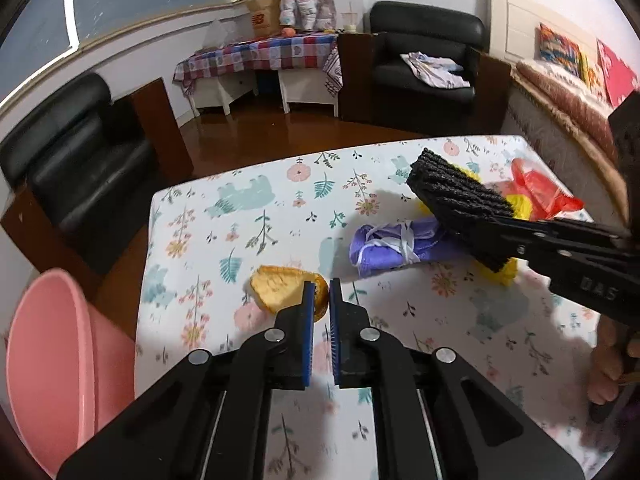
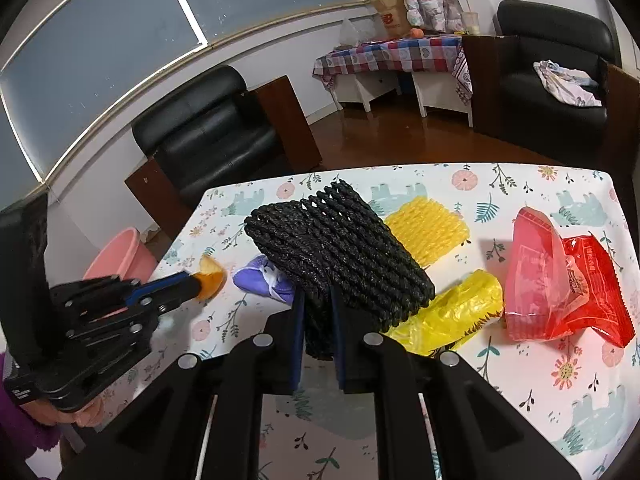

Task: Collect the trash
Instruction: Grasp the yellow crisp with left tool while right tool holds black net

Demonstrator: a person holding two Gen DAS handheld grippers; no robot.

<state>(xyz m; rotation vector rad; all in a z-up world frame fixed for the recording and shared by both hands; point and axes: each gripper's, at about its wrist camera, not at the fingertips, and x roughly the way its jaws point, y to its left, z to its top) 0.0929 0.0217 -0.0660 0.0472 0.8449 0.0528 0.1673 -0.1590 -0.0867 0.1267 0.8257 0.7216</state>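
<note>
Left hand-held gripper [image 1: 319,292]: jaws nearly closed, the blue pads pinching an orange peel [image 1: 276,290], a curled piece with a pale yellow-orange inside and a darker orange rim, at the near left part of the tabletop [image 1: 240,216]. The peel lies on the flowered cloth; the right wrist view shows it gripped at the tip of the left tool.

Right hand-held gripper [image 2: 318,304]: jaws closed on a black foam net [image 2: 340,248], a flat, ribbed mesh sleeve that sticks up and forward out of the pads, raised above the cloth.

Other trash on the tabletop: a crumpled purple wrapper [image 2: 260,280] with white string, between the peel and the black net; a yellow foam net [image 2: 428,232], flat, behind the black one; a yellow plastic bag [image 2: 460,308], wrinkled, just right of the right gripper; a red plastic bag [image 2: 560,280], translucent and crumpled, at the right side.

A pink basin [image 1: 52,360] stands on the floor beside the left edge of the tabletop.
</note>
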